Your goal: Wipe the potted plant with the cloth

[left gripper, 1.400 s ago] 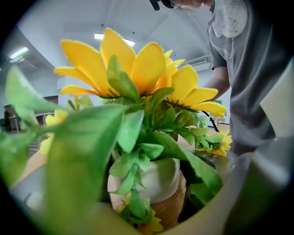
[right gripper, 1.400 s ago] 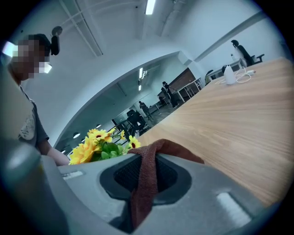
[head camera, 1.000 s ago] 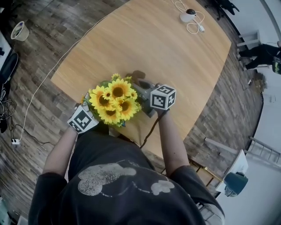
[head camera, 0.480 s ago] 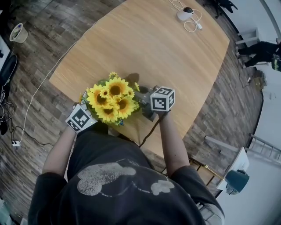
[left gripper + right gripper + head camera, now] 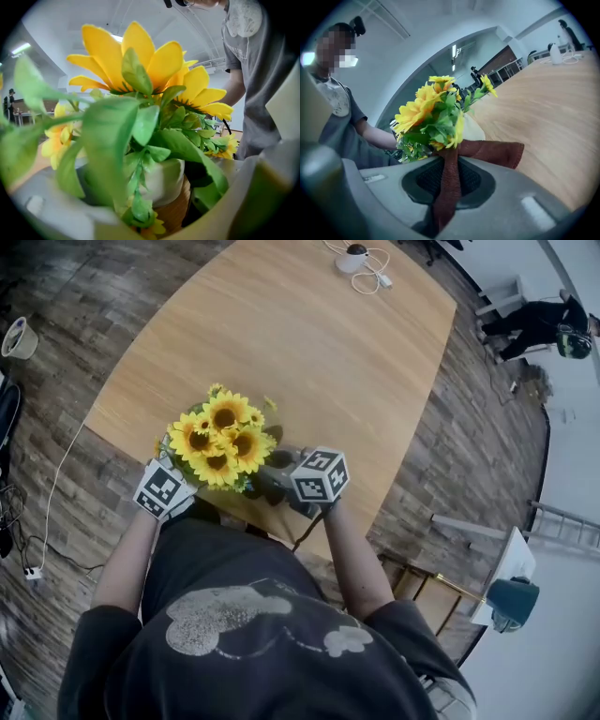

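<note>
The potted plant [image 5: 216,435], yellow sunflowers with green leaves, stands near the table's front edge. Its white pot [image 5: 164,180] sits between the jaws of my left gripper [image 5: 161,488], which is closed around it; leaves hide the pads. My right gripper [image 5: 272,479] is just right of the plant, shut on a brown cloth [image 5: 450,178]. The cloth's free end spreads out against the foliage base, beside the pot [image 5: 477,130]. In the head view the flowers hide the pot.
The wooden table [image 5: 309,343] stretches away beyond the plant. A white device with a coiled cable [image 5: 356,257] lies at its far end. A white cord [image 5: 56,474] trails to the floor on the left. A teal chair [image 5: 511,601] stands at the right.
My right gripper with the cloth has slid toward the table's near edge, staying beside the plant. The left gripper has kept its place at the pot. The head view has shifted.
</note>
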`<state>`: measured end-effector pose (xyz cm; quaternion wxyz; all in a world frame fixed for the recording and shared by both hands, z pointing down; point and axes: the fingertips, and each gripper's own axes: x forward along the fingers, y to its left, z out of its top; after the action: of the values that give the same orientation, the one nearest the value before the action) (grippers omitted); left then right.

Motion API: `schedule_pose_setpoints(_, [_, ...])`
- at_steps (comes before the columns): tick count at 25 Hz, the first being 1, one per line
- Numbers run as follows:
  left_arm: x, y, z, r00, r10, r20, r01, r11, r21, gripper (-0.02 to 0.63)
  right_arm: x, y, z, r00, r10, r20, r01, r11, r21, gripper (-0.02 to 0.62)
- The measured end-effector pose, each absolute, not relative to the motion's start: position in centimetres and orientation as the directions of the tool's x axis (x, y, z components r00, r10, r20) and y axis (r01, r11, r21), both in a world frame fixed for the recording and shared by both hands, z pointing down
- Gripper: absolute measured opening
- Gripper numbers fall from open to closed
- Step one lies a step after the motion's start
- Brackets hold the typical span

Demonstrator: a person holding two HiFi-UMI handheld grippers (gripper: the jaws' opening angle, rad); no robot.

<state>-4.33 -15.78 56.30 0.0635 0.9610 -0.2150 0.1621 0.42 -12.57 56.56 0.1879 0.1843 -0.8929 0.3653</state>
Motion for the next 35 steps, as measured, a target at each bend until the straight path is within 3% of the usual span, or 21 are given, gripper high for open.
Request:
schedule_pose_setpoints(5, [-3.4,-16.4,56.8,0.835,-0.438,0.334,-0.477,-0.878,0.041,0.497,3.1,-12.3,55.8,-0.8,-0.382,0.462,-0.594,0.613,-0.521,0.043])
schedule_pose_setpoints(12, [-1.6,-15.9,55.5,0.759,-0.527,0.382,-0.588,-0.807,0.053,0.594,12.8,-10.9,52.4,-0.711,-0.563,0.42,-0.701,0.53,-0.477,0.043])
schedule_pose_setpoints(22, [-4.3,-10.7,52.6,0.572,-0.758,0.313,-0.804,-0.594,0.031,0.598,19.8,-8.0,47.5,-0.666,-0.705,0.243,-0.714,0.51,-0.48,0.043])
schedule_pose_setpoints(25, [-4.9,-9.9,49.9,0.534,-0.814,0.229,-0.842,-0.537,0.056,0.502,20.2,-7.9,46.2,-0.681,-0.702,0.207,-0.704,0.551,-0.448,0.043])
schedule_pose_setpoints(27, [-5.2,-9.7,47.9,0.52,-0.837,0.167,-0.853,-0.518,0.062,0.488,20.4,-7.8,45.2,-0.673,-0.717,0.182,-0.708,0.555,-0.437,0.043])
schedule_pose_setpoints(29, [-5.4,-9.0,45.4,0.519,-0.849,0.1,-0.855,-0.513,0.078,0.406,20.7,-6.9,44.5,-0.653,-0.74,0.159,-0.72,0.542,-0.433,0.043])
schedule_pose_setpoints(31, [-5.1,-8.2,42.4,0.534,-0.845,0.032,-0.843,-0.53,0.091,0.32,21.0,-5.7,43.7,-0.63,-0.763,0.145,-0.735,0.526,-0.428,0.043])
schedule_pose_setpoints(35, [-5.0,-5.4,37.6,0.601,-0.795,-0.089,-0.792,-0.606,0.073,0.224,20.7,-2.7,43.2,-0.587,-0.795,0.152,-0.77,0.492,-0.406,0.043])
